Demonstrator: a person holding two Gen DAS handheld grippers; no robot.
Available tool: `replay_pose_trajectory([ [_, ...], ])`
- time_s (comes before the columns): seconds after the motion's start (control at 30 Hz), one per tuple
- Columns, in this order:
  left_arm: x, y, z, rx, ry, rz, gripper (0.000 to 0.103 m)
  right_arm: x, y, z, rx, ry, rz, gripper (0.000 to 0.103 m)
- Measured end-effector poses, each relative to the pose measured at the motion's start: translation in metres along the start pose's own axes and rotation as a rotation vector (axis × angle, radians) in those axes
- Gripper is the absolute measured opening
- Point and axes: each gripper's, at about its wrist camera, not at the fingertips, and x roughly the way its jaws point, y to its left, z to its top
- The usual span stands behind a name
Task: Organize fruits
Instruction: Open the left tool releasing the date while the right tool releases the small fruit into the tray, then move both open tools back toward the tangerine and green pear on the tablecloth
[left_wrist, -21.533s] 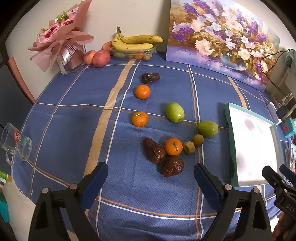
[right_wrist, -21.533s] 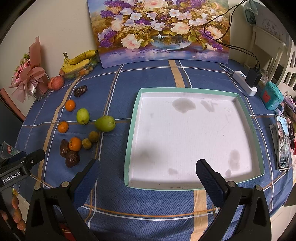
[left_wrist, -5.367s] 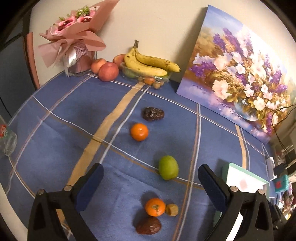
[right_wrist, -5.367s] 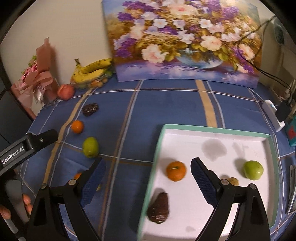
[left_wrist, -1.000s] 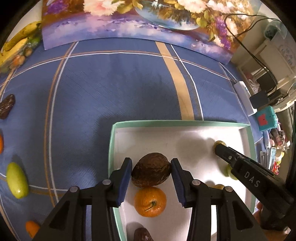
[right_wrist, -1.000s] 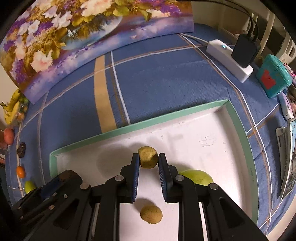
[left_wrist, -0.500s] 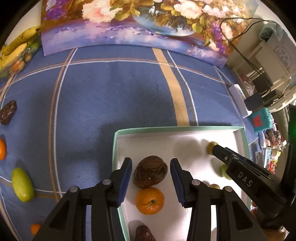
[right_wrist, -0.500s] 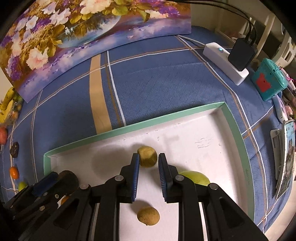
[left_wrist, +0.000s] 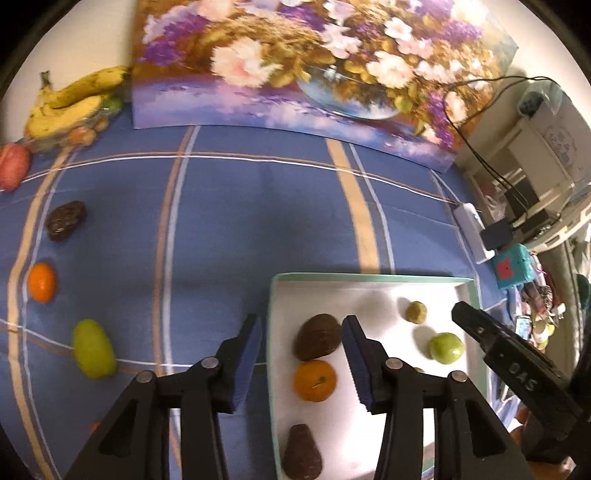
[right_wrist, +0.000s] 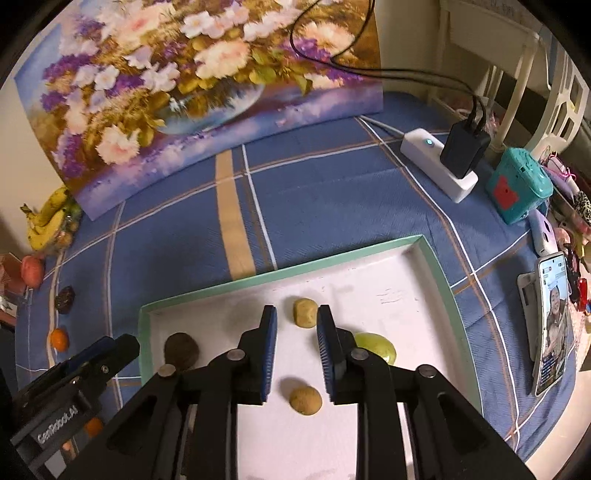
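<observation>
A white tray with a mint rim (left_wrist: 369, 277) (right_wrist: 280, 275) holds a large brown fruit (left_wrist: 317, 341), an orange (left_wrist: 314, 380), a second brown fruit (left_wrist: 301, 456), a green fruit (left_wrist: 446, 347) and two small kiwis (right_wrist: 306, 313) (right_wrist: 304, 400). My left gripper (left_wrist: 301, 321) hovers over the large brown fruit. Its jaws are opening and the pads stand clear of the fruit. My right gripper (right_wrist: 296, 312) hangs above the far kiwi, its jaws opening with nothing pressed between them. On the blue cloth lie a brown fruit (left_wrist: 65, 220), an orange (left_wrist: 42, 282) and a green fruit (left_wrist: 93, 353).
A flower painting (left_wrist: 314, 66) leans at the back. Bananas (left_wrist: 70, 99) and a red fruit (left_wrist: 13, 166) sit at the far left. Right of the tray are a power strip with a charger (right_wrist: 439, 162), a teal box (right_wrist: 519, 184) and a phone (right_wrist: 550, 321).
Both grippers have risen and their jaws have widened. The left one let go of the large brown fruit. The right one's shut jaws have parted above the far kiwi.
</observation>
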Motion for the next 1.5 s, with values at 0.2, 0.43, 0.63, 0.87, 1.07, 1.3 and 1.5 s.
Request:
replay_pose_trajectory([
  [0.2,-0.002,0.024,-0.004,-0.052,-0.004,0.046,0.071,-0.001,0.005,-0.005,-0.019,0.003,0.002,0.062],
  [0.43,-0.005,0.058,0.0,-0.126,-0.037,0.123,0.103,0.008,0.01,-0.01,-0.042,0.012,0.007,0.089],
  [0.63,-0.012,0.068,0.004,-0.105,-0.089,0.158,0.103,0.013,0.012,-0.013,-0.051,-0.001,0.025,0.093],
  [0.87,-0.031,0.076,0.017,-0.094,-0.168,0.174,0.103,0.014,0.013,-0.015,-0.058,-0.045,0.015,0.093],
  [1.07,-0.041,0.078,0.023,-0.069,-0.176,0.277,0.103,0.013,0.016,-0.016,-0.064,-0.064,0.023,0.093],
  [1.3,-0.048,0.091,0.025,-0.103,-0.164,0.306,0.103,0.01,0.023,-0.017,-0.056,-0.074,0.076,0.093],
  [1.5,-0.066,0.125,0.028,-0.19,-0.193,0.239,0.103,0.005,0.04,-0.015,-0.102,-0.091,0.097,0.093],
])
